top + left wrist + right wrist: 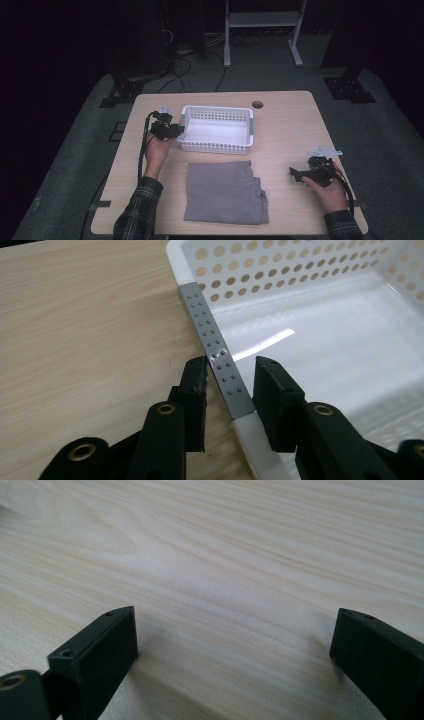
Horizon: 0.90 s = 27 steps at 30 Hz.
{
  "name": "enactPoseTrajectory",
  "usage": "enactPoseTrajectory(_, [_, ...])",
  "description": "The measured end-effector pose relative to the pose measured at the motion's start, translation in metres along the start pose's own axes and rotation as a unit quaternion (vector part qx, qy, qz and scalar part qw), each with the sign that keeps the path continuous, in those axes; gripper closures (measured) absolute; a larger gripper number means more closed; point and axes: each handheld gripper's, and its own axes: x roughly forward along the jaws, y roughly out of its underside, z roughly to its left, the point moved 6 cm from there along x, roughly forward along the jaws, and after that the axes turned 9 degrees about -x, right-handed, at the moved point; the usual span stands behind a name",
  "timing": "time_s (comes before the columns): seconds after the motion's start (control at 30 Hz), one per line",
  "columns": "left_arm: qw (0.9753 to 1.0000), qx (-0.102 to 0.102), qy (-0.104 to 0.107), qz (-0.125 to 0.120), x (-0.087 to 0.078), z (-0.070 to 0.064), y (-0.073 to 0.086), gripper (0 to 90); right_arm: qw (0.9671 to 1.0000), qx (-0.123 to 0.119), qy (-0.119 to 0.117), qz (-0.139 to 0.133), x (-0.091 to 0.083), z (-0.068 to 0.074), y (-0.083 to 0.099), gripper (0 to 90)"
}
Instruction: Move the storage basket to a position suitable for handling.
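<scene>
Left gripper (227, 390): jaws narrow, one each side of the white basket (320, 340) rim, gaps showing
Right gripper (235, 645): wide, over bare table (225, 545)

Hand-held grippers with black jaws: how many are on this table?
2. The left hand-held gripper straddles the white perforated plastic basket's grey-taped left rim; the right hand-held gripper rests open on the light wooden table, right of the folded grey cloth.

white perforated basket (216, 131), grey grip strip (215, 345), grey cloth (223, 191), plaid sleeves (138, 207)
</scene>
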Motion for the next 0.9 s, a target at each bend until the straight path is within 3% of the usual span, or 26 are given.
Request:
enactPoseTrajectory(0.4, [0.9997,0.017,0.016,-0.006,0.020,-0.032,-0.010,73.3,1.0000,0.000,0.000,0.000,0.000,0.000,0.000,4.2])
enactPoseTrajectory(0.63, [0.9994,0.022,0.025,-0.008,0.024,-0.038,-0.011,73.6,1.0000,-0.001,0.000,0.000,0.000,0.000,0.000,4.2])
enactPoseTrajectory(0.9, [0.9989,0.017,0.037,-0.023,0.013,-0.036,-0.015,56.0,1.0000,-0.001,-0.001,0.000,0.000,0.000,0.000,4.2])
